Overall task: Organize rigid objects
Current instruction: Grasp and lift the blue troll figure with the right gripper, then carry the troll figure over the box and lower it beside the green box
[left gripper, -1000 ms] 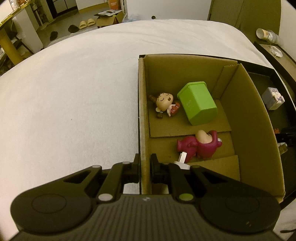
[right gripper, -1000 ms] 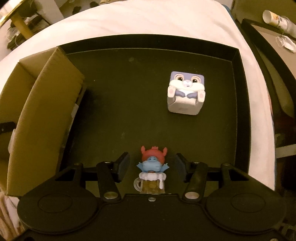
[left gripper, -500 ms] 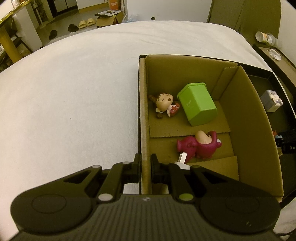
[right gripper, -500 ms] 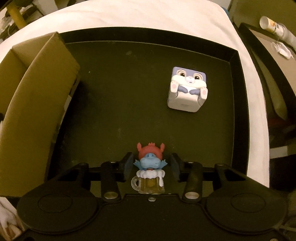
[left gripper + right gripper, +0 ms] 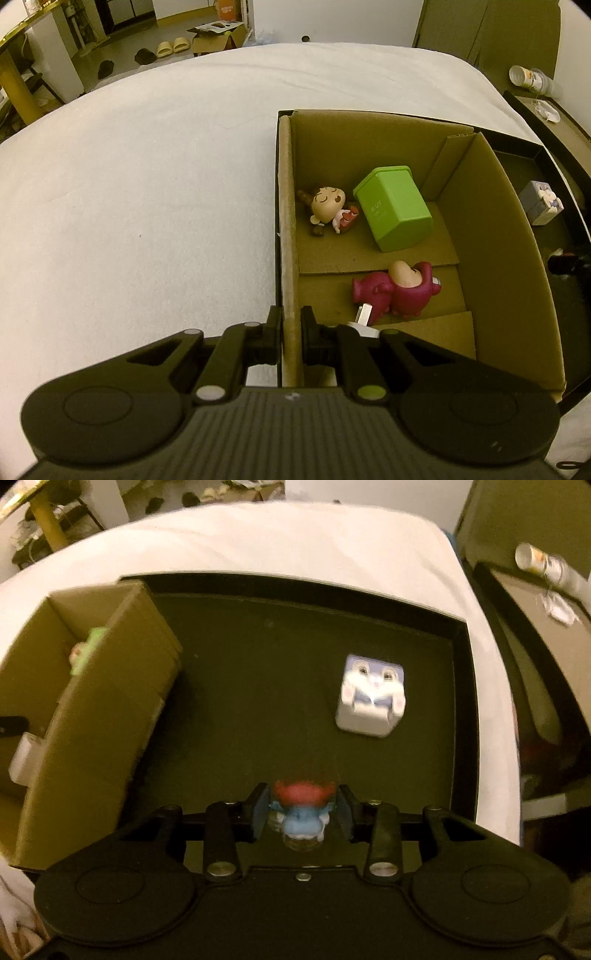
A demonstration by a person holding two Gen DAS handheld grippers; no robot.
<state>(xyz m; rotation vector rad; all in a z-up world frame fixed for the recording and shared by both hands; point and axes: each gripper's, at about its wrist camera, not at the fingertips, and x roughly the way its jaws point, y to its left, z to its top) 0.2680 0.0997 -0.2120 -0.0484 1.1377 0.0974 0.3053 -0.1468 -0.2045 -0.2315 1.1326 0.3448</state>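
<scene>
My left gripper (image 5: 291,328) is shut on the left wall of the cardboard box (image 5: 286,221). In the box lie a green bin toy (image 5: 393,206), a doll figure (image 5: 328,208) and a magenta bear figure (image 5: 399,290). My right gripper (image 5: 302,814) is shut on a small blue figure with a red cap on a beer mug (image 5: 303,818) and holds it above the black tray (image 5: 280,686). A white and purple bunny cube (image 5: 371,698) stands in the tray at the right. The box also shows in the right wrist view (image 5: 96,716).
Box and tray rest on a white bed (image 5: 147,184). A dark side table (image 5: 535,627) with a paper cup (image 5: 535,559) stands to the right. Slippers and a cardboard box (image 5: 218,35) lie on the floor beyond the bed.
My right gripper has closed on the blue figure and lifted it off the tray; the view is blurred by motion. My left gripper keeps holding the box wall.
</scene>
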